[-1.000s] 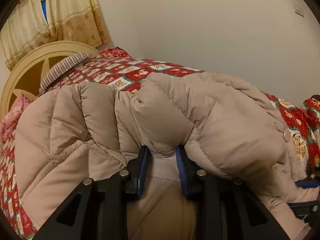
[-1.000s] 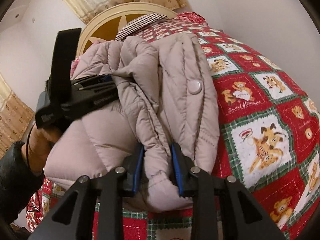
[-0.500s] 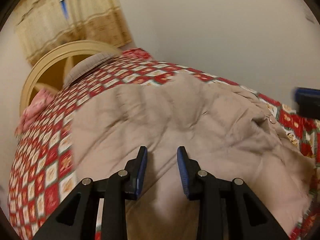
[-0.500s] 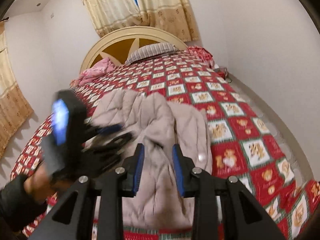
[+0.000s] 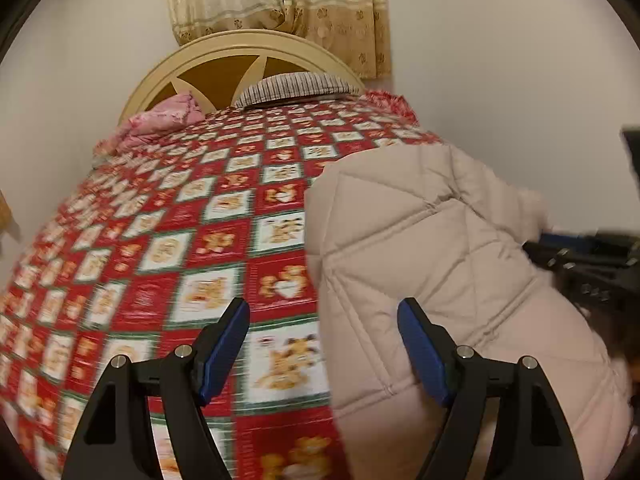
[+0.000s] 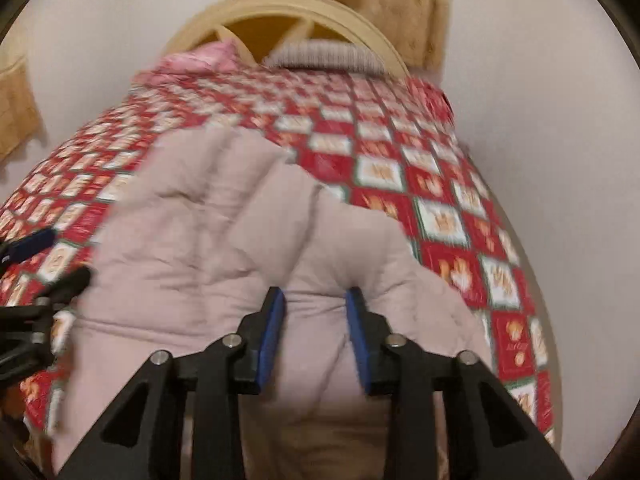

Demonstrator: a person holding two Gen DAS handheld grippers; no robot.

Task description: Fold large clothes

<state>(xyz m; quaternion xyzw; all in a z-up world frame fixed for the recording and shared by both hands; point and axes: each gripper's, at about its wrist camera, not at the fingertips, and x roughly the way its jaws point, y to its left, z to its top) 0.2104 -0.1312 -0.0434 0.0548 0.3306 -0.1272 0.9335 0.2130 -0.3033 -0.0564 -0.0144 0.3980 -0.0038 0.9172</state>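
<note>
While the left claw (image 5: 322,344) is hovering above the bed, its jaws are opening wide and gripping nothing: the left blue pad (image 5: 222,354) is showing against the red teddy-bear bedspread (image 5: 172,248), and the right pad is showing against the edge of the beige quilted puffer jacket (image 5: 432,248). The jacket is lying on the near right part of the bed, its left edge running down between the two pads in the left wrist view. At the far right edge of that view the other gripper is showing as a dark blurred shape beside the jacket.

In the right wrist view, which is blurred, the left claw's fingers are poking in from the left edge over the bedspread, just beside the jacket. The right claw (image 6: 316,336) is sitting narrowly parted with a puffy fold of the jacket bulging between its blue pads; both pads are pressing into the fabric, so it is clamped on the jacket.

At the far end of the bed a pink pillow (image 5: 168,118) and a striped pillow (image 5: 298,85) are leaning against the cream arched headboard (image 5: 224,56), with a yellow patterned curtain (image 5: 280,4) hanging above.
</note>
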